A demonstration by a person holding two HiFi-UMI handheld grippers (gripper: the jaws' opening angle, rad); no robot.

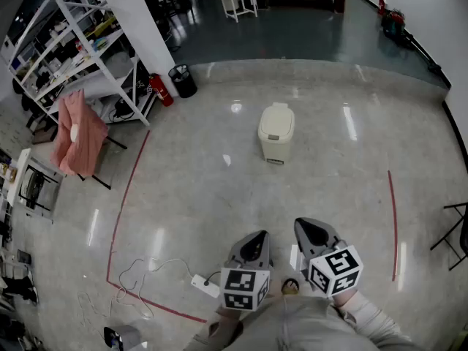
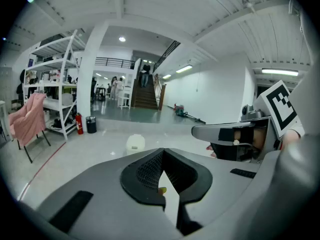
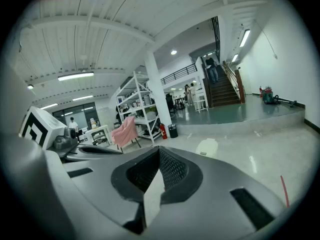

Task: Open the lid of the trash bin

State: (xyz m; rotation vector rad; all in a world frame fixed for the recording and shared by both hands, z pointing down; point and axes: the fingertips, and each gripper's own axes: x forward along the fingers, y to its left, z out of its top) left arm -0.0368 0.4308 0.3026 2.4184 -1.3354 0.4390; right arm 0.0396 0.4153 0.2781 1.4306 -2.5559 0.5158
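Left hand-held gripper, right hand-held gripper shut; trash bin ahead; cable left.

Shelving: I see a white metal shelving rack at far left, cluttered.
Cloth: a pink cloth hangs in front of it.
Floor: a red fire extinguisher stands just beside a black round bucket; a white power strip lies near a red tape line.

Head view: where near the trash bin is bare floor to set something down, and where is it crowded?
Bare floor rings the trash bin, between the left tape line and right tape line. Crowded: power strip and cable lower left; shelf rack and draped chair upper left.
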